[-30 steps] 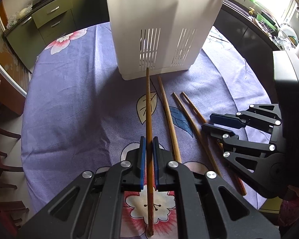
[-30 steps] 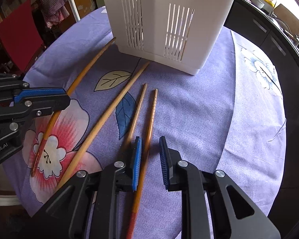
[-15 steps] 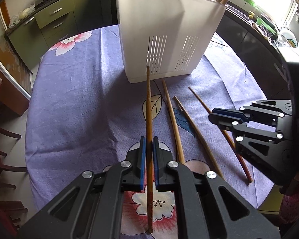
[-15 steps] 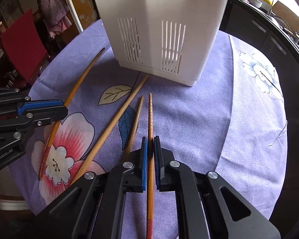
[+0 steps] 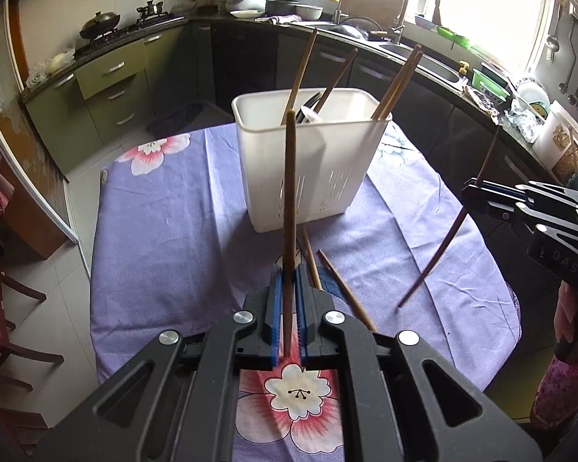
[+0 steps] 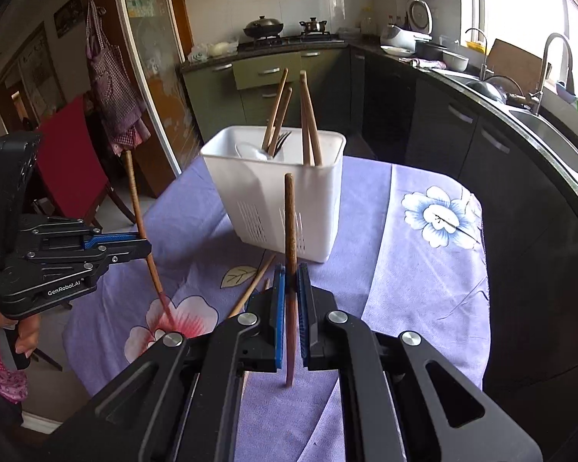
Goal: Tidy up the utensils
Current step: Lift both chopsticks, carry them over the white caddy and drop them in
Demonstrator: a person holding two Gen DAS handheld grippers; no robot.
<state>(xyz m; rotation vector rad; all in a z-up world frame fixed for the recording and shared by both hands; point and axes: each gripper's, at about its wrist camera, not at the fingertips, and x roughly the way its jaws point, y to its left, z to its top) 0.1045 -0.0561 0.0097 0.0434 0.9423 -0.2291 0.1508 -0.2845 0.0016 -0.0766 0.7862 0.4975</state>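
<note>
A white slotted utensil holder (image 5: pixel 308 161) stands on the purple flowered tablecloth, with several chopsticks and a spoon in it; it also shows in the right wrist view (image 6: pixel 277 196). My left gripper (image 5: pixel 288 308) is shut on a brown chopstick (image 5: pixel 289 192), held lifted and pointing toward the holder. My right gripper (image 6: pixel 291 308) is shut on another brown chopstick (image 6: pixel 290 238), also raised off the table. Two more chopsticks (image 5: pixel 339 285) lie on the cloth in front of the holder. In the left wrist view the right gripper (image 5: pixel 481 196) is at the right with its chopstick (image 5: pixel 443 246).
The table (image 5: pixel 165 231) is oval, with its edges close on the left and right. A kitchen counter with a sink (image 5: pixel 424 57) runs behind it. A red chair (image 6: pixel 69 161) stands to the left. The left gripper (image 6: pixel 135 244) shows in the right wrist view.
Both grippers have risen from the table, each with its chopstick. The right gripper went from open around its chopstick to shut on it. The holder now looks farther and lower.
</note>
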